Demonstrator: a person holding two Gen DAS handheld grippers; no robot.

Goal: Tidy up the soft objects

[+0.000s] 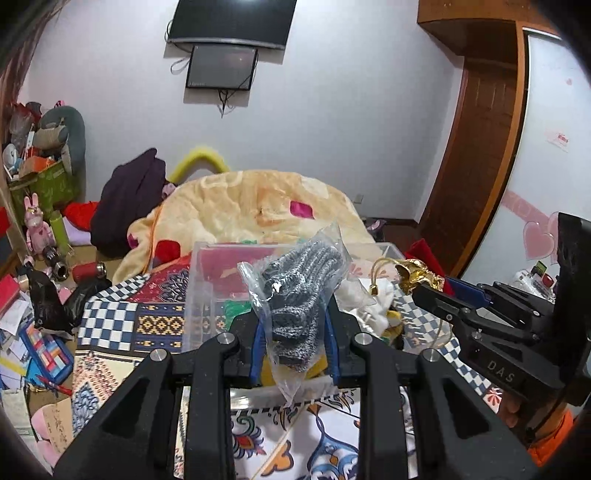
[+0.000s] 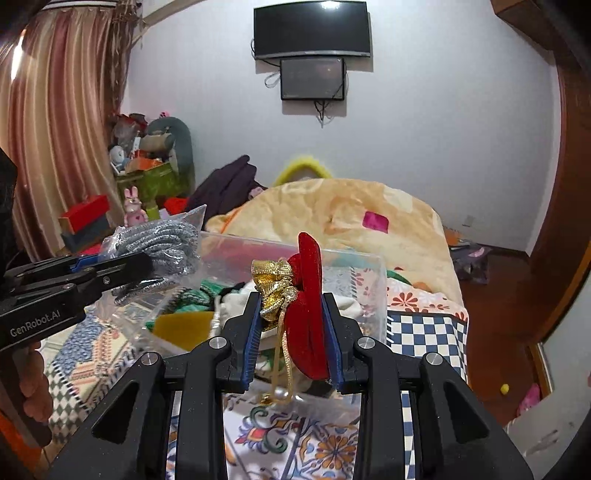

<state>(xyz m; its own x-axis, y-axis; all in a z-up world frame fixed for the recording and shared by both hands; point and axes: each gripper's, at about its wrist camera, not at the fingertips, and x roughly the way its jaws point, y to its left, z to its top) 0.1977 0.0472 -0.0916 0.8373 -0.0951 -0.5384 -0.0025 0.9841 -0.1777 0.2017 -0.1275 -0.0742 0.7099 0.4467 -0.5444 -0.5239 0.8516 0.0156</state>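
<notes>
My left gripper [image 1: 295,325] is shut on a grey knitted glove in a clear plastic bag [image 1: 299,295] and holds it above a clear plastic bin [image 1: 210,280]. My right gripper [image 2: 291,310] is shut on a red velvet pouch with a gold top and cord [image 2: 306,295], held over the same bin [image 2: 365,269]. The bin holds green, white and yellow soft items [image 2: 195,299]. Each gripper shows in the other's view: the right one [image 1: 424,284] with the gold top, the left one [image 2: 144,266] with the bagged glove [image 2: 162,240].
The bin stands on a bed with a patterned checkered cover [image 1: 110,325] and a peach blanket [image 1: 251,203] behind it. Clutter, boxes and toys [image 1: 37,258] fill the floor at left. A TV [image 2: 312,29] hangs on the far wall. A wooden door [image 1: 480,147] is at right.
</notes>
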